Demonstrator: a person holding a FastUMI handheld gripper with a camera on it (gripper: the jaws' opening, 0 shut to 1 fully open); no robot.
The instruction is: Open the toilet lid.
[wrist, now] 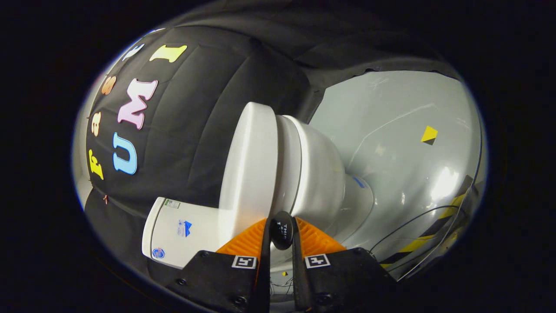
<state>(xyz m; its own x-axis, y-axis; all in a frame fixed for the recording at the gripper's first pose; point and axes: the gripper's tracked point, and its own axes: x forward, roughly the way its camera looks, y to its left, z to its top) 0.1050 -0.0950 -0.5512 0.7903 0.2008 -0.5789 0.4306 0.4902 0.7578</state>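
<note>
My gripper [281, 224] sits nearest, fingers [249, 241] drawn close w/ just a narrow slit between them, and a small dark rounded knob [281, 236] w/ tiny print sits in that slit near the tips; I can't tell if both fingers actually press on it or if it's just lodged there, so clenched vs. merely near-closed is unclear. The view is rolled over on its side, so the toilet looks tipped. Just ahead of the fingertips is the white toilet lid [252, 165], down flat on the seat [290, 165], its edge facing me; fingertips are right by the lid/seat seam, whether touching I can't say. Beside the lid, on the cloth side, is the white tank [182, 230] w/ a few small stickers on it, partly behind my fingers. On the other side of the seat the bowl [319, 174] swells out, then narrows to the base [358, 204] on the pale glossy floor [391, 130]. Further off on the floor: a small yellow marker [429, 134], thin dark cables [417, 221] curving across, and yellow/black hazard tape [438, 226] near the rim. Farthest back is the black cloth booth wall [195, 113] behind the toilet, draped and creased.
</note>
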